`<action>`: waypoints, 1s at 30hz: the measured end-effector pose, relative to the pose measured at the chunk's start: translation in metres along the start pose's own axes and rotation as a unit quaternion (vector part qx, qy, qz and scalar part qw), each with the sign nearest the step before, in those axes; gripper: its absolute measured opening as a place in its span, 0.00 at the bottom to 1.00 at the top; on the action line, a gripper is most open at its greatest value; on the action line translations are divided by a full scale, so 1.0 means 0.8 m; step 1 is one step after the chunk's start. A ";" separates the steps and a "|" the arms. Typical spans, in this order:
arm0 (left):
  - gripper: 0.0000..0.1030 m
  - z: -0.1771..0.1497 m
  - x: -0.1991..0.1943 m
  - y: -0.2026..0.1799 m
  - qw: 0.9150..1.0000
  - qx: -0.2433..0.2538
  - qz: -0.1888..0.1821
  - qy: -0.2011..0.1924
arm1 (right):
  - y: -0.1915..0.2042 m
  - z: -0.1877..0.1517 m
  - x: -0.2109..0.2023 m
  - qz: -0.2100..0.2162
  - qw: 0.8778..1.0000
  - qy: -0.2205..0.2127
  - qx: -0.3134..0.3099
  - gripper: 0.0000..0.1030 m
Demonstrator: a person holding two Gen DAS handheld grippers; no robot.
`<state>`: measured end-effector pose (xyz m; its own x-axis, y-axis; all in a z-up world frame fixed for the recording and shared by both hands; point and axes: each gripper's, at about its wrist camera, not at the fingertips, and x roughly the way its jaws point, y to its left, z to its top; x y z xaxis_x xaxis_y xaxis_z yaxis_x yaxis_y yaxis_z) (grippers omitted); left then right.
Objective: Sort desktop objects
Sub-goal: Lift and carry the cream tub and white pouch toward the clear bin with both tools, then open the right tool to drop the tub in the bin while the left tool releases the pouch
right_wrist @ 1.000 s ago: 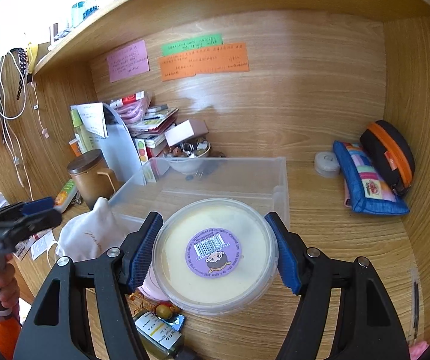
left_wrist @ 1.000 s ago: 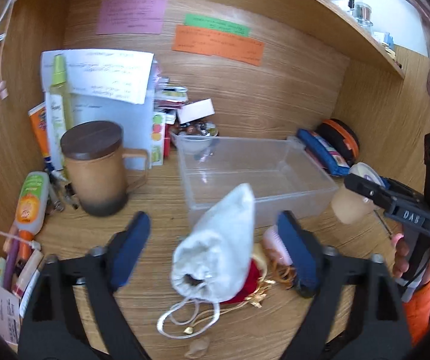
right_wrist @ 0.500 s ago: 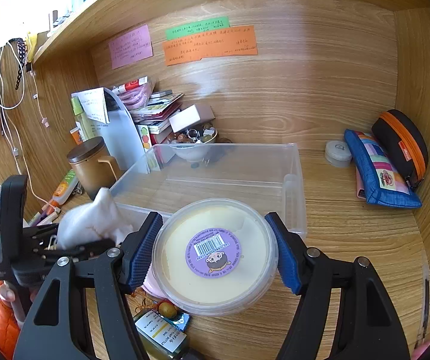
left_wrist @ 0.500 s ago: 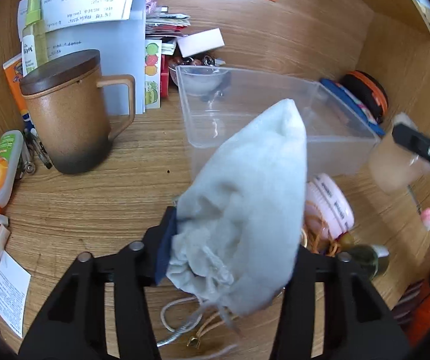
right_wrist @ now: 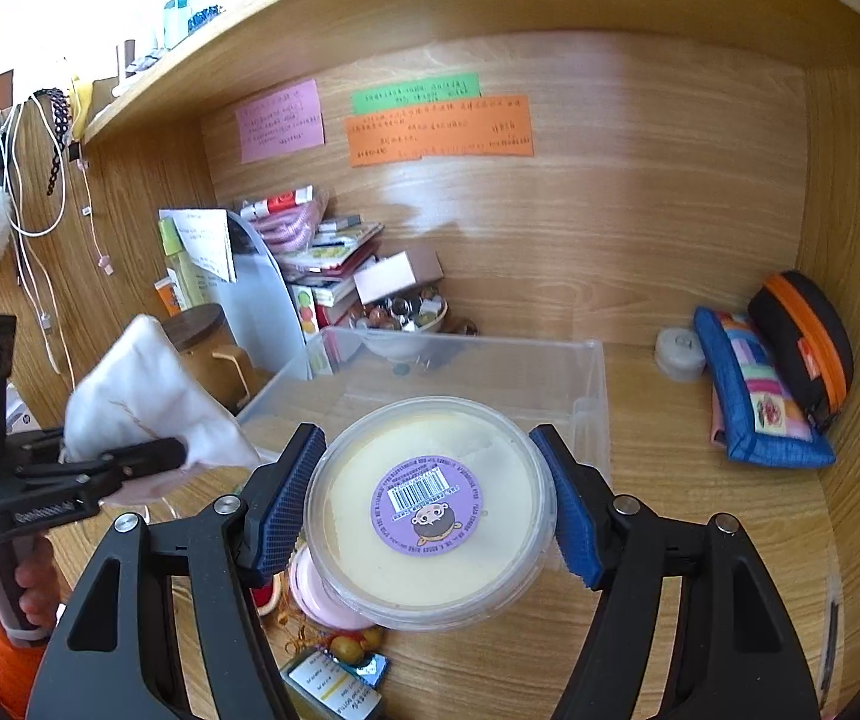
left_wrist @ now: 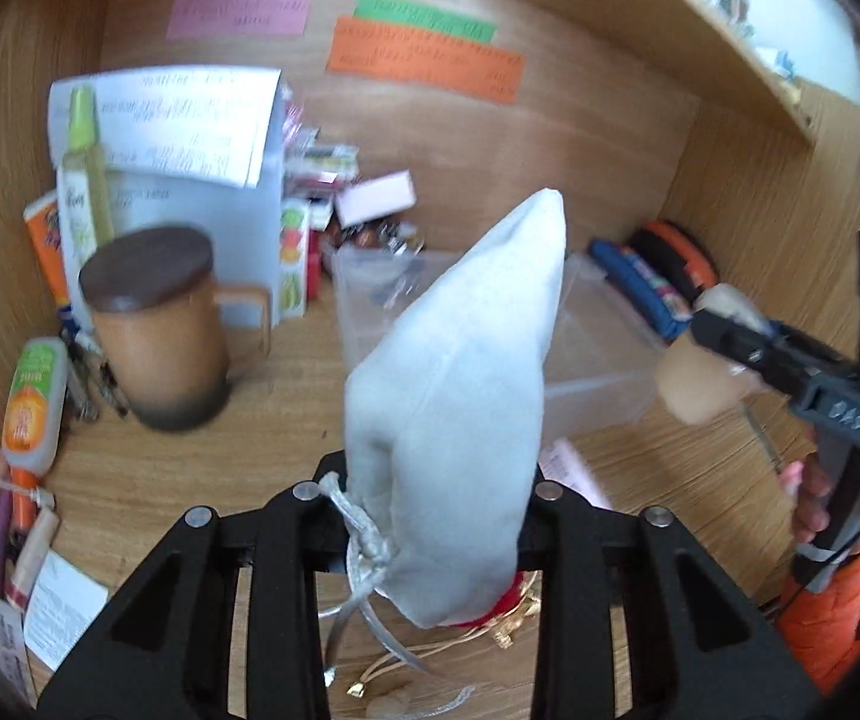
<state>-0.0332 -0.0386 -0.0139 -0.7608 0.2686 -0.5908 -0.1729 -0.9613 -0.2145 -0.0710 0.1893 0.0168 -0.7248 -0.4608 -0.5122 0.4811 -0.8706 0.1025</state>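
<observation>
Both jaws are clamped: the left gripper (left_wrist: 430, 492) pinches a white pouch (left_wrist: 460, 408) at its drawstring end, long axis pointing forward and up. The right gripper (right_wrist: 430, 504) holds a round tub (right_wrist: 430, 510), lid facing the camera, both near the clear bin (right_wrist: 478, 372).

This is a home study nook: a wooden desk (right_wrist: 700, 516) set into an alcove of wood-grain panels under a shelf (right_wrist: 369, 12). Handwritten notes are stuck to the back panel at upper centre, a pink note (right_wrist: 279, 127), a green strip (right_wrist: 414, 93) and an orange sheet (right_wrist: 439, 131). At left, charging cables (right_wrist: 27, 180) hang from the side panel. Personal clutter fills the back left corner: a stack of small books and packets (right_wrist: 327, 252), a bowl of beads (right_wrist: 402, 315) and a lidded brown mug (left_wrist: 156, 324). Fabric pouches (right_wrist: 760, 384) lean at right, behind a clear plastic bin (right_wrist: 592, 378) in the middle.
</observation>
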 end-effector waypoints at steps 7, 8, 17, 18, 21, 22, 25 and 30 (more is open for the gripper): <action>0.30 0.042 -0.003 -0.014 0.999 0.023 -0.014 -0.021 | 0.000 0.029 0.010 0.004 1.000 -0.008 -0.012 0.65; 0.30 0.049 0.001 -0.016 0.999 0.027 -0.015 -0.021 | -0.001 0.033 0.013 0.005 1.000 -0.007 -0.013 0.65; 0.30 0.086 0.047 -0.022 0.999 0.045 -0.020 0.000 | -0.013 0.055 0.062 0.005 0.999 0.025 -0.020 0.65; 0.30 0.089 0.056 -0.022 0.999 0.045 -0.021 0.005 | -0.014 0.056 0.067 0.006 0.999 0.029 -0.020 0.65; 0.30 0.095 0.075 -0.022 0.999 0.046 -0.024 0.015 | -0.018 0.057 0.086 0.003 0.999 0.043 -0.024 0.65; 0.30 0.096 0.082 -0.021 0.998 0.047 -0.024 0.020 | -0.019 0.057 0.093 0.001 0.999 0.048 -0.026 0.65; 0.30 0.100 0.107 -0.018 0.998 0.046 -0.015 0.033 | -0.025 0.055 0.114 -0.002 0.997 0.065 -0.029 0.65; 0.30 0.102 0.143 -0.013 0.997 0.051 -0.009 0.056 | -0.029 0.049 0.147 0.000 0.995 0.096 -0.038 0.65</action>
<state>-0.1697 -0.0030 -0.0156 -0.6831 0.2856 -0.6722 -0.2530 -0.9559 -0.1491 -0.1869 0.1482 -0.0121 -0.6206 -0.4131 -0.6665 0.5228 -0.8515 0.0409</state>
